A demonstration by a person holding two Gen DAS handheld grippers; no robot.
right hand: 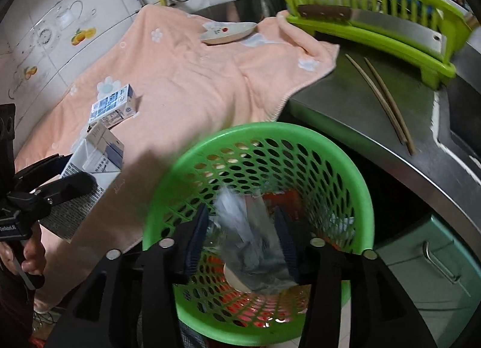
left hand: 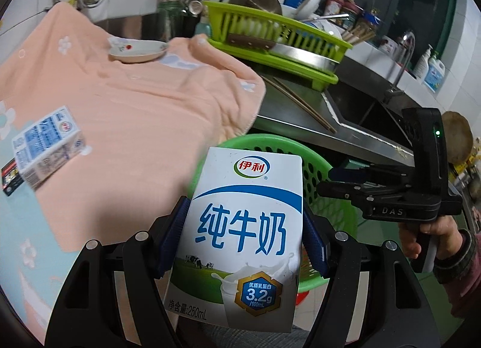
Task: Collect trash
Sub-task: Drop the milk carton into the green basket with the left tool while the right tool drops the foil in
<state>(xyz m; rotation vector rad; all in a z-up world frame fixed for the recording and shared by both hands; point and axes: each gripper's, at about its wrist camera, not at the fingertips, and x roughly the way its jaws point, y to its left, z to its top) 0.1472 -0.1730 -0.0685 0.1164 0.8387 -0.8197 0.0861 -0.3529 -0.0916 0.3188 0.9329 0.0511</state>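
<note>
The left gripper point(left hand: 245, 233) is clamped on an upright milk carton point(left hand: 240, 227), its blue pads point(left hand: 173, 236) pressing the two narrow sides, and it holds the carton just in front of the green basket point(left hand: 318, 179), whose near rim is hidden behind the carton. The right gripper point(right hand: 243, 242) hangs over the mouth of the same green basket point(right hand: 345, 173), pointing down into it; between its fingers is a crumpled clear plastic wrapper point(right hand: 249, 236), very blurred, and I cannot tell if the pads touch it or if the jaws are apart. In the left view the right gripper point(left hand: 330, 188) reaches from the right side over the basket, with the right hand point(left hand: 433, 236) gripping its handle low at the edge. The basket stands against the edge of the steel counter point(right hand: 354, 107), beside the hanging border of the peach towel point(left hand: 135, 101) which covers the counter. A second milk carton point(left hand: 48, 146) lies on its side on the towel, well apart from the basket, near a dark flat packet point(left hand: 10, 176) cut off by the frame. Farther back a small plate point(left hand: 138, 53) rests on the towel, two chopsticks point(right hand: 381, 101) lie on bare steel, and a green dish rack point(left hand: 270, 41) stands behind. Something red point(right hand: 282, 200) shows in the basket bottom, hard to make out.
</note>
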